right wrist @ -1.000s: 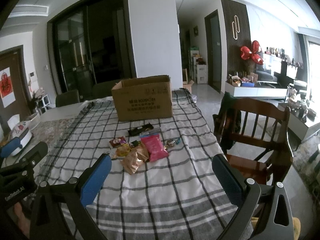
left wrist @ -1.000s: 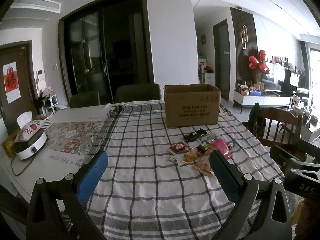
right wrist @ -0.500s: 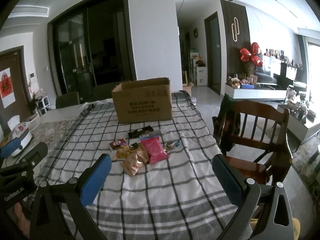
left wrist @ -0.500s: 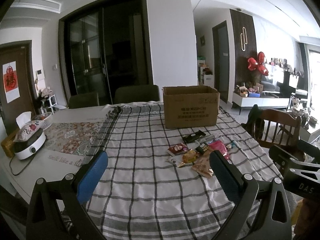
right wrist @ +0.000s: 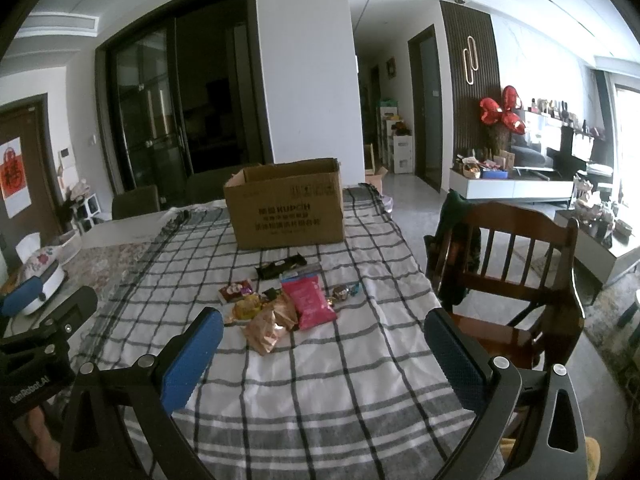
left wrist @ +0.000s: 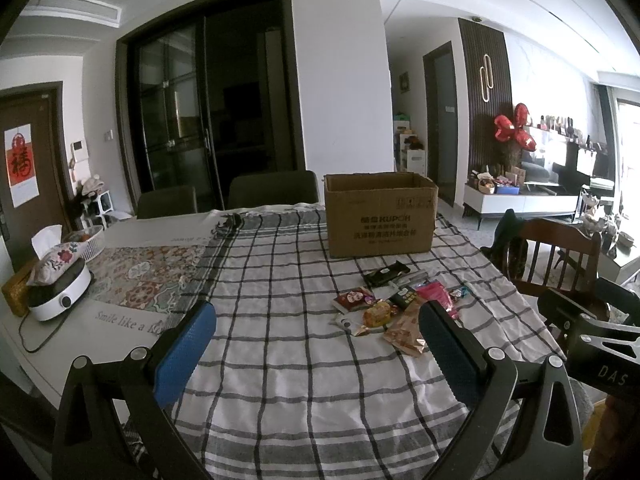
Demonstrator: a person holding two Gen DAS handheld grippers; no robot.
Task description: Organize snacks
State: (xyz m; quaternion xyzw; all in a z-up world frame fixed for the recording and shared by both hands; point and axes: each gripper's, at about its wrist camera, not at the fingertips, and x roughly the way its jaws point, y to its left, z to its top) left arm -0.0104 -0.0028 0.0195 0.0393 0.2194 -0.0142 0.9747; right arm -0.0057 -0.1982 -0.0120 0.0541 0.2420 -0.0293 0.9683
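Both hand-held grippers, left point(left wrist: 316, 334) and right point(right wrist: 322, 338), gape wide, seemingly holding nothing.

The inside of the box point(left wrist: 380, 216) is hidden behind its front wall in both views. The small print on the snacks point(right wrist: 280, 300) at frame centre is too small to read, and the lower packets lie partly under others. In the left wrist view the right finger point(left wrist: 448, 344) covers part of the pink bag point(left wrist: 434, 294). The chair point(right wrist: 516, 276) hides the floor behind it.
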